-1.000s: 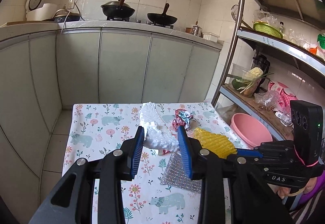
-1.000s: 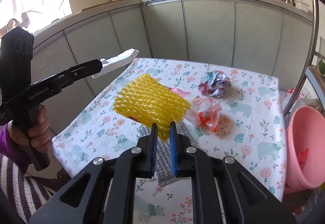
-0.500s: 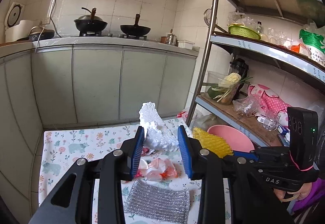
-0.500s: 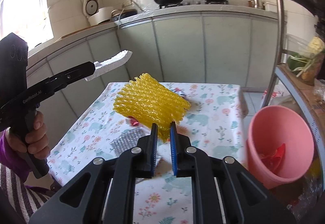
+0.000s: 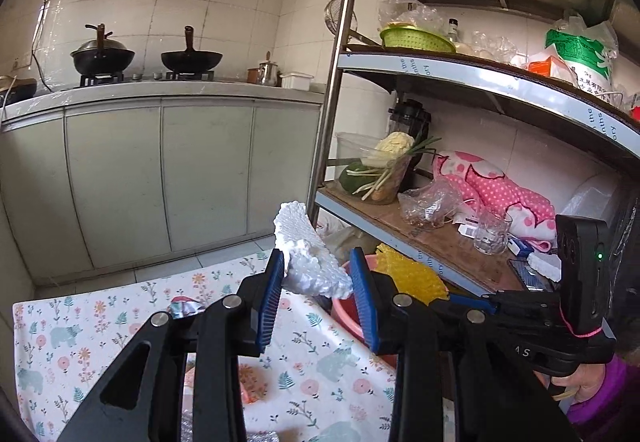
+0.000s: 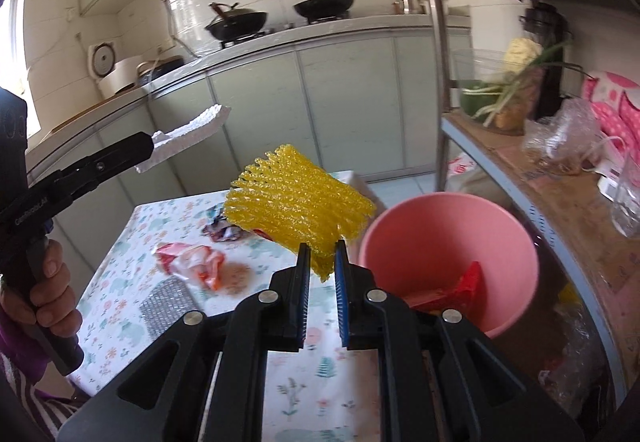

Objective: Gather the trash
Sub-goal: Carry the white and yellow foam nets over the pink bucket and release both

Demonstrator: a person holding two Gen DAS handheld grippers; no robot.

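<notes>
My left gripper (image 5: 318, 266) is shut on a white foam piece (image 5: 308, 258) and holds it in the air above the table's right edge; the foam also shows in the right wrist view (image 6: 188, 129). My right gripper (image 6: 321, 248) is shut on a yellow foam net (image 6: 296, 205), held up just left of the pink bin (image 6: 448, 262). The bin stands beside the table and has red wrapper trash inside. The net (image 5: 408, 274) and the bin rim (image 5: 348, 308) show behind my left fingers.
On the floral tablecloth (image 6: 132, 306) lie a crumpled pink-orange wrapper (image 6: 188, 262), a shiny crumpled wrapper (image 6: 220, 228) and a silver foil sheet (image 6: 168, 302). A metal shelf rack (image 5: 440, 73) with food, bags and a glass stands at the right. Kitchen cabinets stand behind.
Both grippers have swung right and upward with their trash, from over the table's middle toward the pink bin. Both remain shut on their items.
</notes>
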